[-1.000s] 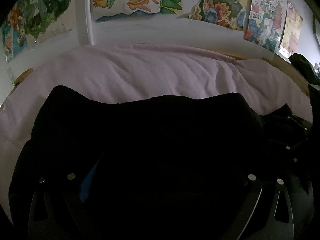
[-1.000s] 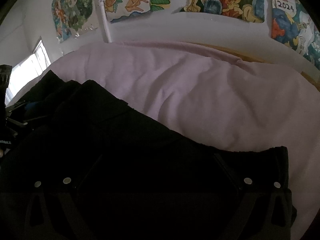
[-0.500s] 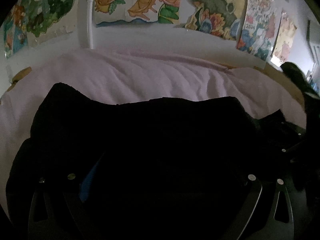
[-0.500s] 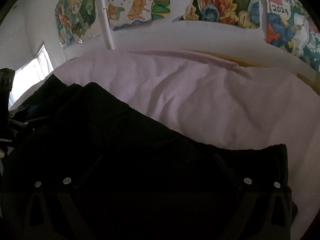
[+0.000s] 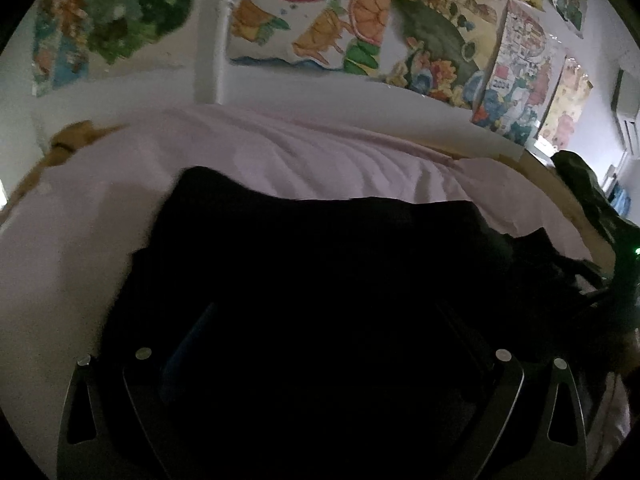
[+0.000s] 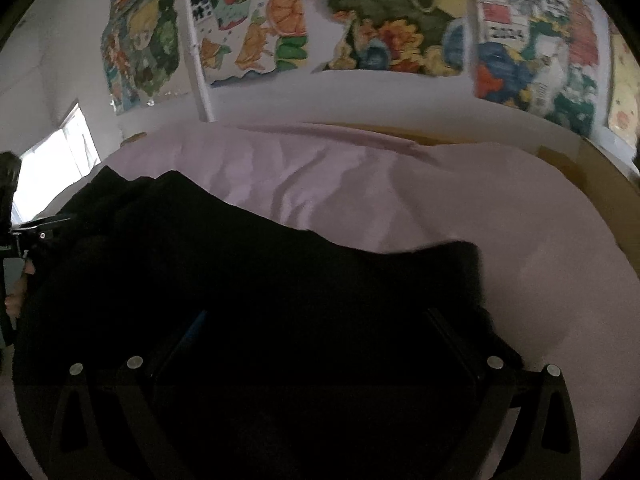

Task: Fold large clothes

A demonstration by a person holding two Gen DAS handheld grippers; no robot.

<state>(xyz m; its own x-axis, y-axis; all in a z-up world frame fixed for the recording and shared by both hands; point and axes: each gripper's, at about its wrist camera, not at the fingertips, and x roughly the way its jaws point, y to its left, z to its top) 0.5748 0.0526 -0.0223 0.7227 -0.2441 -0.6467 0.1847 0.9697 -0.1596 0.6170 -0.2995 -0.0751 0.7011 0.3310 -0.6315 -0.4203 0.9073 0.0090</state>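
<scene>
A large black garment (image 5: 320, 264) lies on the pale pink bed sheet (image 5: 280, 152) and fills the lower half of both views (image 6: 248, 264). My left gripper (image 5: 320, 320) has the dark cloth draped over its fingers, which hides the tips. My right gripper (image 6: 316, 320) is covered the same way, near the garment's right corner (image 6: 468, 256). The left gripper shows at the far left of the right wrist view (image 6: 36, 232). The right gripper shows at the far right of the left wrist view (image 5: 592, 280).
Colourful posters (image 5: 360, 20) hang on the white wall behind the bed. A wooden bed frame edge (image 6: 592, 176) runs along the right. A bright window (image 6: 56, 156) is at the left. Dark clothing (image 5: 580, 176) lies at the bed's far right.
Both grippers have tilted up and moved, carrying the black garment: its left edge shifted right in the left view and its right corner drew left in the right view.
</scene>
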